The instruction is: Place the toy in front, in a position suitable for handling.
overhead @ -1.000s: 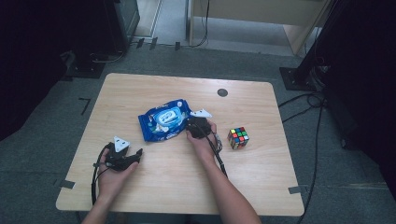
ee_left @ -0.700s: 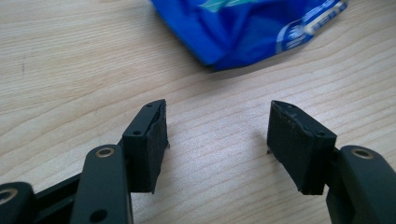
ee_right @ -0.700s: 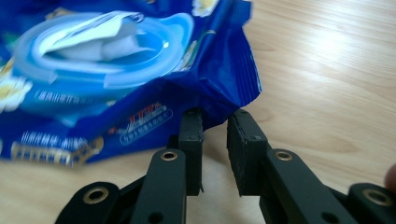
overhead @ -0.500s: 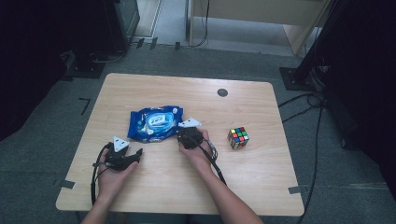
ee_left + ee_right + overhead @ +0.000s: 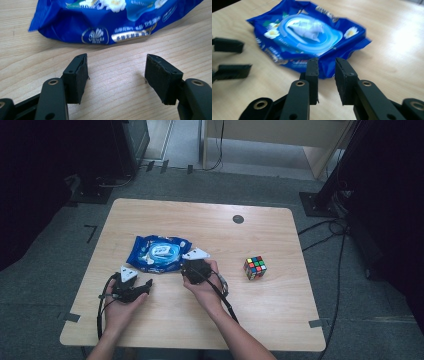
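The blue wet-wipe pack [image 5: 159, 254] lies flat, flip-lid side up, on the left half of the counter [image 5: 280, 315], its long axis running left-right. The left tongs [image 5: 145, 286] sit just before its near edge, jaws apart and empty. The right tongs [image 5: 186, 270] stand at the pack's right end, nearly together (a narrow gap, nothing clamped), with bare wood between them and the Rubik's cube [image 5: 255, 267].

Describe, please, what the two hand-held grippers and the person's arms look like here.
Both grippers are black. The left gripper has two blocky matte jaws on hinged links with brass-ringed holes; the right gripper is built the same. In the high view each carries a pale grey three-cornered plate on top, and a black cable trails back from each along the forearm. The forearms are bare, with no sleeves; a wristband sits on the right wrist.
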Motion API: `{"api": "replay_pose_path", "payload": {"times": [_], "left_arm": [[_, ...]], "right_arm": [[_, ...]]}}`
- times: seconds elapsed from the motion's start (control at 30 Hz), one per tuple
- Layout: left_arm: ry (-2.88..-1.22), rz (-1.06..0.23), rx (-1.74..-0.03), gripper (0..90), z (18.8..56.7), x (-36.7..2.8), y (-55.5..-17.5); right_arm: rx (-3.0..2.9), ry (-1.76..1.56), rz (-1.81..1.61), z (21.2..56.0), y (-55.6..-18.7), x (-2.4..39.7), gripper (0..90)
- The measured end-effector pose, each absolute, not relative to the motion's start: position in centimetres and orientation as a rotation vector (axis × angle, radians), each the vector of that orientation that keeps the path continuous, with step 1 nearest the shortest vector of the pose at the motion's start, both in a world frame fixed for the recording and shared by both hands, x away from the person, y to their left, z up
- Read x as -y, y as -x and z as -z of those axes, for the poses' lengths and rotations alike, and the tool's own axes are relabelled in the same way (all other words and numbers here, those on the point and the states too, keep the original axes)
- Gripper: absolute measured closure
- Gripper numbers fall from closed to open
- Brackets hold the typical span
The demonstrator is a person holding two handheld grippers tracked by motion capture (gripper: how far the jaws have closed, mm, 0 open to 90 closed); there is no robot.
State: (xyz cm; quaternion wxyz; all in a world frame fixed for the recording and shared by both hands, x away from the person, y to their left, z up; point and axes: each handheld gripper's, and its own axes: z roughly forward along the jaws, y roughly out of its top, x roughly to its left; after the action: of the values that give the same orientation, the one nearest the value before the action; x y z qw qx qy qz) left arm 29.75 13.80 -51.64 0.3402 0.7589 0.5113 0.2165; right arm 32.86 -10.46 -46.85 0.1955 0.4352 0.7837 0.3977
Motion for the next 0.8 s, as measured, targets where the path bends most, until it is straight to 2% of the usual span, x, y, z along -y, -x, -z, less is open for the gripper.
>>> {"api": "replay_pose_path", "payload": {"times": [0.13,0.27,0.6,0.67,0.8], "left_arm": [[-1.971,-0.583,-1.333,36.0,51.6,-13.7,-29.7],[-1.955,-0.58,-1.336,36.1,51.6,-13.8,-29.6],[-1.956,-0.578,-1.326,36.1,51.6,-13.8,-29.6],[-1.96,-0.577,-1.323,36.0,51.6,-13.8,-29.6],[-1.958,-0.581,-1.324,35.9,51.6,-13.7,-29.6]], "right_arm": [[-2.158,-1.161,-1.215,46.7,-32.8,10.4,70.7],[-2.182,-1.139,-1.228,46.9,-34.4,8.6,71.2],[-2.232,-1.362,-1.214,49.2,-39.1,6.1,70.1],[-2.235,-1.384,-1.206,49.4,-39.6,5.8,73.0],[-2.266,-1.359,-1.159,49.4,-39.8,5.5,87.9]]}}
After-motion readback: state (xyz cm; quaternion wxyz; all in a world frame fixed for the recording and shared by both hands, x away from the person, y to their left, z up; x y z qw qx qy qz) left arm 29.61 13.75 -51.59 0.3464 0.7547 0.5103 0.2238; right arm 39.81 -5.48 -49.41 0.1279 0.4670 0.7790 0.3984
